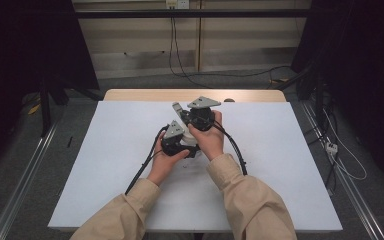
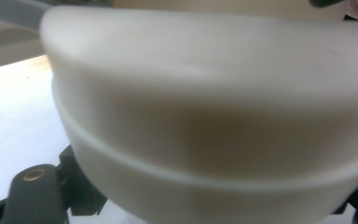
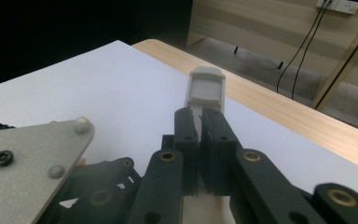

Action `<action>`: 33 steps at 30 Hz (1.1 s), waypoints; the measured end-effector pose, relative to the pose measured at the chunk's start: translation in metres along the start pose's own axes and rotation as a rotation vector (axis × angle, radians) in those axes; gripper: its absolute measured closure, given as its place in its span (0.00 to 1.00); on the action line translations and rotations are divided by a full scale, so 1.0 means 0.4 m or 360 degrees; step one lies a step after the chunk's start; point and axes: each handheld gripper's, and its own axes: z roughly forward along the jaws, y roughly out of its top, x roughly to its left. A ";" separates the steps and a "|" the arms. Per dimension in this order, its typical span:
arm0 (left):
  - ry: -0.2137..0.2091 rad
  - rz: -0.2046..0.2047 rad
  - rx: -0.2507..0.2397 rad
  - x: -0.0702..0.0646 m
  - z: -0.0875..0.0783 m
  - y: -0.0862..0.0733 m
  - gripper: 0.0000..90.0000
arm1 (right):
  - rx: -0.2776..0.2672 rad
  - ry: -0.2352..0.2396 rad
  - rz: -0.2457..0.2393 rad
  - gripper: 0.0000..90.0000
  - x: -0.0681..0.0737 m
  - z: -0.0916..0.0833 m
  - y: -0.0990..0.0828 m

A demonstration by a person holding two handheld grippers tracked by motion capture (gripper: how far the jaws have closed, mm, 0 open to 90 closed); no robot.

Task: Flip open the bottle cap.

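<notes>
Both hands meet over the middle of the table. My left gripper (image 1: pixel 182 141) is shut on a white rounded object (image 1: pixel 186 137). That object (image 2: pixel 205 116) looms blurred and very close in the left gripper view, with black fingers (image 2: pixel 81 186) at its lower edge. My right gripper (image 1: pixel 185 115) sits just behind it. Its jaws (image 3: pixel 200 114) are shut on a thin grey-white piece (image 3: pixel 206 88), which sticks out past the tips. The same piece (image 1: pixel 178 108) points toward the table's far side. The left gripper's grey plate (image 3: pixel 28 158) lies beside the right jaws.
A white sheet (image 1: pixel 280 150) covers the wooden table, whose bare far edge (image 1: pixel 190 95) shows behind it. Black cables (image 1: pixel 142 172) trail from the grippers toward the person. Dark curtains stand at both sides, and metal rails and floor cables (image 1: pixel 345 165) flank the table.
</notes>
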 end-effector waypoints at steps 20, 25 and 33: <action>-0.0041 -0.0062 0.0093 0.014 -0.059 -0.009 0.10 | -0.0096 0.0062 0.0027 0.48 -0.005 -0.066 -0.019; -0.0033 -0.0103 0.0068 0.019 -0.096 -0.016 0.09 | -0.0097 0.0093 0.0045 0.33 -0.009 -0.103 -0.038; -0.0033 -0.0111 0.0063 0.009 -0.142 -0.018 0.09 | -0.0134 0.0085 0.0072 0.22 -0.023 -0.174 -0.068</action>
